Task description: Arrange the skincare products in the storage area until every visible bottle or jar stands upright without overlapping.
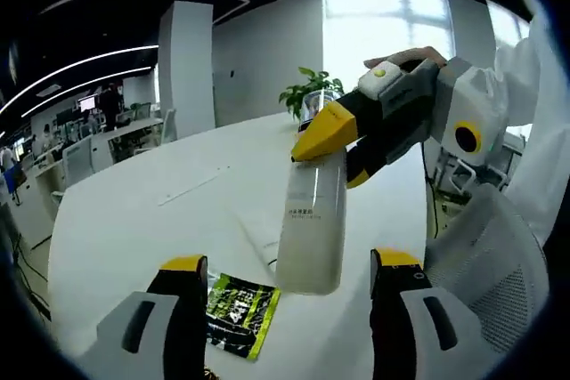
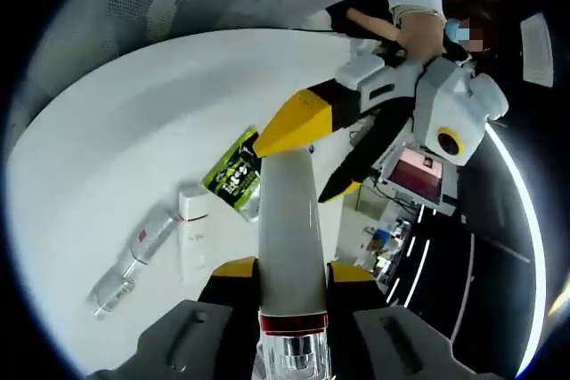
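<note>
Frosted bottle (image 2: 289, 238) pinched in right gripper (image 2: 289, 295), aloft over bench (image 2: 107, 131).
Left gripper (image 1: 285, 287) jaws spread. White tube (image 2: 192, 230), clear bottle (image 2: 134, 260) and green sachet (image 2: 233, 173) lie flat; nothing upright yet.

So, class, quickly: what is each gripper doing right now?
Left gripper: open, jaws either side of the bottle's base.
Right gripper: shut on the bottle near its cap end.
</note>
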The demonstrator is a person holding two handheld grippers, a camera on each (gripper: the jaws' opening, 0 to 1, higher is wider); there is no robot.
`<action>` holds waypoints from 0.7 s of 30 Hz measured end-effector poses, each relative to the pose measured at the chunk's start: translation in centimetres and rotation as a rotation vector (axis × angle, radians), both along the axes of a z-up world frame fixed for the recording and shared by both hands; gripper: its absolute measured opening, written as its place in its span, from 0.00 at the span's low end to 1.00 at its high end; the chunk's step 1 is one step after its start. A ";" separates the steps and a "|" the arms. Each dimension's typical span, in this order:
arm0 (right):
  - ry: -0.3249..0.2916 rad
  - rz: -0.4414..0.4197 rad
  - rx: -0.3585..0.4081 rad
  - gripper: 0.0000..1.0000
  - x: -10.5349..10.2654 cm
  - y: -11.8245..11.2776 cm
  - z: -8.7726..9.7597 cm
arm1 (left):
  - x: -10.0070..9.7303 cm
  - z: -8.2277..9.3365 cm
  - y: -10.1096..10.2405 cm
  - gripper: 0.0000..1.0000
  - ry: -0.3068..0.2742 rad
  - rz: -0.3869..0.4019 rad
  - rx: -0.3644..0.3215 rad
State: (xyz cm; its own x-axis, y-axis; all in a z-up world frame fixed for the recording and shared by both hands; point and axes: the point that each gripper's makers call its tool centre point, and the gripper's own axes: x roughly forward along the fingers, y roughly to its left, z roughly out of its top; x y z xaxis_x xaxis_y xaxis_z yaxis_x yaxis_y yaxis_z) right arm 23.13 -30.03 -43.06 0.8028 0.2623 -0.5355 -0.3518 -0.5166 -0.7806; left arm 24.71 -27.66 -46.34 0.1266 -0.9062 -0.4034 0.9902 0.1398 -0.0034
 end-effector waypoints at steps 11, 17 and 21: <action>0.022 0.072 -0.062 0.19 -1.5 1.0 -0.7 | -2.3 0.0 -2.5 0.44 0.060 -0.119 -0.007; 0.028 0.102 -0.087 0.19 -1.8 1.5 -1.1 | -3.6 0.1 -3.1 0.34 0.092 -0.172 -0.003; 0.027 0.109 -0.094 0.19 -1.9 1.7 -1.1 | -4.2 0.0 -3.2 0.31 0.118 -0.199 0.006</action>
State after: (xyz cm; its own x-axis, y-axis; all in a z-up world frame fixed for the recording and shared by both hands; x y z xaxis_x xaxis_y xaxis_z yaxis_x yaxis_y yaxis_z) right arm 21.23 -28.33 -44.14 0.7574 0.2949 -0.5826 -0.3097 -0.6232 -0.7181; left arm 20.51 -30.84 -46.33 -0.1033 -0.9061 -0.4103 0.9909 -0.0582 -0.1211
